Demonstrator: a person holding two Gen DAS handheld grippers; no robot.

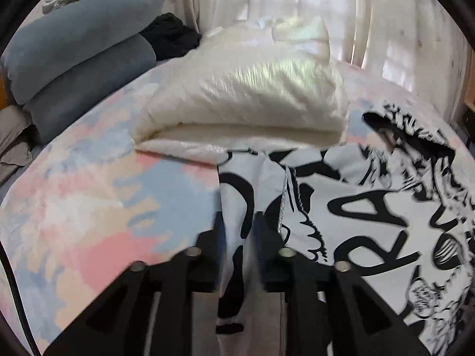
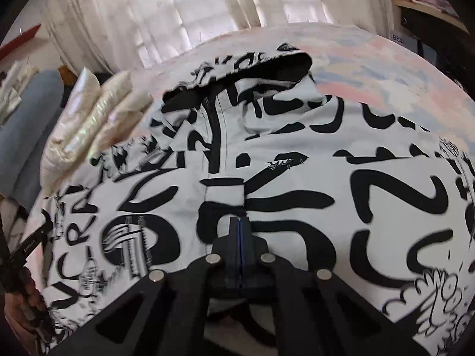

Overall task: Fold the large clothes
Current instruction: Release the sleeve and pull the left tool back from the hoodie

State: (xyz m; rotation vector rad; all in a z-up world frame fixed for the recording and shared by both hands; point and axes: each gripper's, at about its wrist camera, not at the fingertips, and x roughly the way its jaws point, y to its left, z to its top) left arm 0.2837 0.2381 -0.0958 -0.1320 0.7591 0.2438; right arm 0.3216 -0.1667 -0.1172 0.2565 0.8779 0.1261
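The bed (image 1: 89,195) fills both views, its cover a wash of pink, blue and cream. Spread across it lies the big white jacket (image 2: 297,178) with bold black lettering, hood end toward the curtains (image 2: 178,9), its black lining showing at the open collar. The jacket takes up the near and right part of the bed in the left view, and nearly the whole bed in the right view.

Just beyond the jacket sits a folded cream puffer coat (image 1: 246,98), its near edge touching the jacket's far edge. Over at the head of the bed, two grey-blue pillows (image 1: 80,50) are stacked, with a dark garment (image 1: 169,35) bunched beside them and a pale cloth heaped on top.

Now the tools. The left gripper (image 1: 239,225) has its fingers partly apart, and a strip of the jacket's edge runs down between them; the picture is blurred there, so whether the pads actually press the cloth is not clear. The right gripper (image 2: 241,231) has its fingers drawn fully together at the middle of the jacket, right at a fold of fabric; any cloth pinched between them cannot be made out.

At the far left edge of the right view, a hand (image 2: 26,302) grips the other tool's black handle.
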